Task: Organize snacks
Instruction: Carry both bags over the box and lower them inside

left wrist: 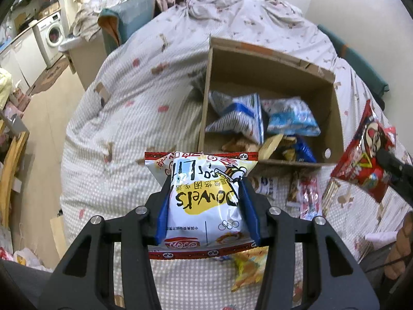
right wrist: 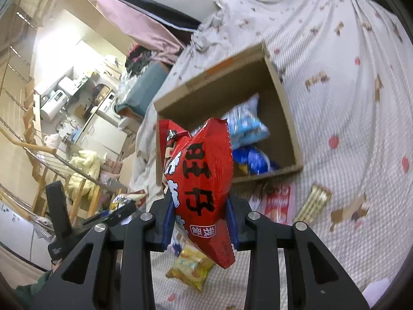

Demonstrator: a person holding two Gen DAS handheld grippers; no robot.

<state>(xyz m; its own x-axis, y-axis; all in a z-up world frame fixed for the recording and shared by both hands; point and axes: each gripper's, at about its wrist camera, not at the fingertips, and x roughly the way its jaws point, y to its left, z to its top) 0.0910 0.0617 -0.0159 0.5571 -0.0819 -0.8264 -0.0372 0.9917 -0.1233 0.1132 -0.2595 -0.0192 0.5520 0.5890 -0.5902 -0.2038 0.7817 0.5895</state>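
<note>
Bed quilt [left wrist: 124,118] fills the scene. Cardboard box [left wrist: 335,118] sits on it at far centre, blue-white packets [left wrist: 242,118] inside. Loose snacks [left wrist: 307,196] lie on the quilt just near the box. Left gripper [left wrist: 206,188] clamped on white-yellow snack bag [left wrist: 206,206], near side of box. Right gripper [right wrist: 200,209] clamped on red snack bag [right wrist: 204,170], raised off the quilt, near the box.

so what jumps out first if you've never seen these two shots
Each gripper is clamped on a snack: the left gripper holds a white and yellow packet, the right gripper a red packet. Behind them, an open cardboard box on the bedspread already holds blue and white bags.
</note>
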